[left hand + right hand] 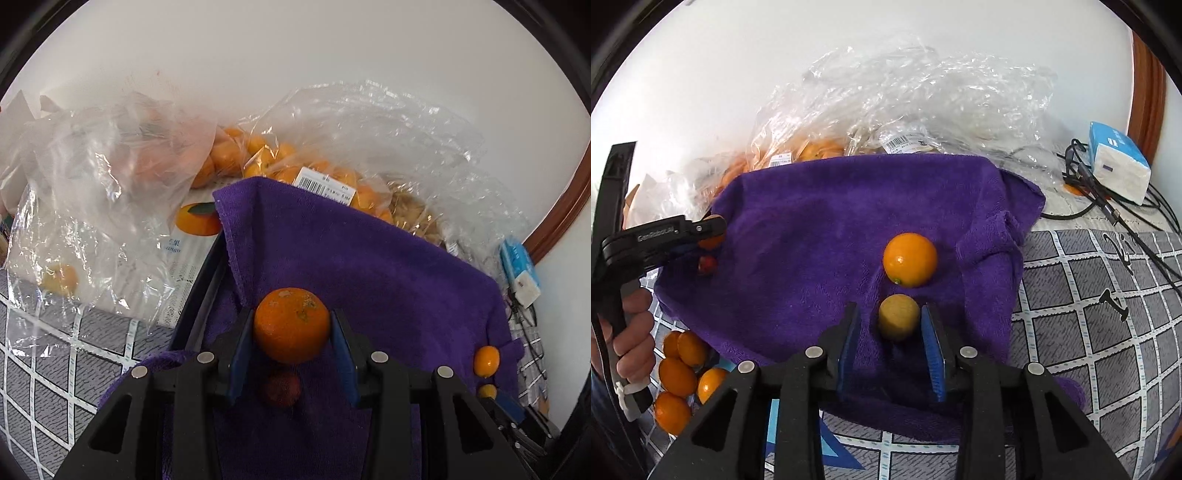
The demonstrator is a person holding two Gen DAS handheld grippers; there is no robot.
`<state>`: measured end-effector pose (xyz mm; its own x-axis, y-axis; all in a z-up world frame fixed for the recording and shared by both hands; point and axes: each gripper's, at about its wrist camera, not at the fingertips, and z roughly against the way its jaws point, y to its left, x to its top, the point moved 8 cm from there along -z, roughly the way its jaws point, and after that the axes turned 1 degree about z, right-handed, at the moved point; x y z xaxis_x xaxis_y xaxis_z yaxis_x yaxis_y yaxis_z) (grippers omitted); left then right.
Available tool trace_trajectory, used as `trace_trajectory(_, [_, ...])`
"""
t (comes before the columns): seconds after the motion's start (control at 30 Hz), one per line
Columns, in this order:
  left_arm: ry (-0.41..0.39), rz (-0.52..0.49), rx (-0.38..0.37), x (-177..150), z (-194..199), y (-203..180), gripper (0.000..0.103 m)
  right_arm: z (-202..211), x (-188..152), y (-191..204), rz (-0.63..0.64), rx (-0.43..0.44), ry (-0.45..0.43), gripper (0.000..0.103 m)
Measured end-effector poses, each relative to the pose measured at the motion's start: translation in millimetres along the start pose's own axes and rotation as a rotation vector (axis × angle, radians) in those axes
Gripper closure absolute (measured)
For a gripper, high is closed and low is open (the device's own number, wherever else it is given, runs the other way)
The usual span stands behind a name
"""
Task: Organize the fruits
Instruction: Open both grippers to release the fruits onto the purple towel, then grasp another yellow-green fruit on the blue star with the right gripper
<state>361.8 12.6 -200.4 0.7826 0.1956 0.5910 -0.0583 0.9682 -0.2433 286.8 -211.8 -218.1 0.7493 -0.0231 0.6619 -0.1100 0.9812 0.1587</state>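
The left tool (291, 325) is gripping a round orange mandarin with a mottled skin (291, 325); both blue pads are pressing against its sides, and the fruit is sitting above a purple terry towel (369, 258). A small dark red fruit (279, 388) is lying on the towel directly beneath the mandarin.

The right tool (894, 325) is standing slightly released: a small dull yellow round fruit (898, 321) is lying on the towel between the blue pads, with a gap showing on its left side. Whether the right-side pad is touching it cannot be told. A glossy orange kumquat (910, 259) is resting on the towel just beyond the yellow fruit.

Outward, a person's hand (633, 332) is holding the left tool's handle at the left edge of the right wrist view. Several more loose kumquats (683, 373) are lying beside the towel's near left edge. Crumpled clear plastic bags of orange fruit (280, 162) are lying behind the towel against a white wall. A blue and white tissue pack (1115, 166) and black cables (1126, 214) are lying at the right on a grey grid-patterned cloth (1089, 314).
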Motion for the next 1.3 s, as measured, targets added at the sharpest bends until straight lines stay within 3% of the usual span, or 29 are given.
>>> trace_trajectory(0.17, [0.013,-0.050,0.004,-3,-4,-8,0.062,3,0,2,0.023,-0.034,-0.024,0.068])
trace_trajectory(0.23, [0.013,-0.048,0.013,-3,-2,-7,0.055,7,1,2,0.028,-0.045,-0.045,0.068])
trace_trajectory(0.3, [-0.002,-0.031,0.005,-2,7,-4,0.050,11,2,2,0.031,-0.048,-0.063,0.065])
trace_trajectory(0.53, [-0.093,0.011,-0.018,-6,58,13,0.048,22,4,0,0.034,-0.077,-0.084,0.065])
trace_trajectory(0.9, [-0.100,0.059,-0.030,-72,115,68,0.048,48,3,27,0.028,-0.018,-0.077,0.065])
trace_trajectory(1.3, [-0.079,0.009,0.013,-126,113,93,0.047,60,-58,80,0.084,0.081,-0.007,0.060])
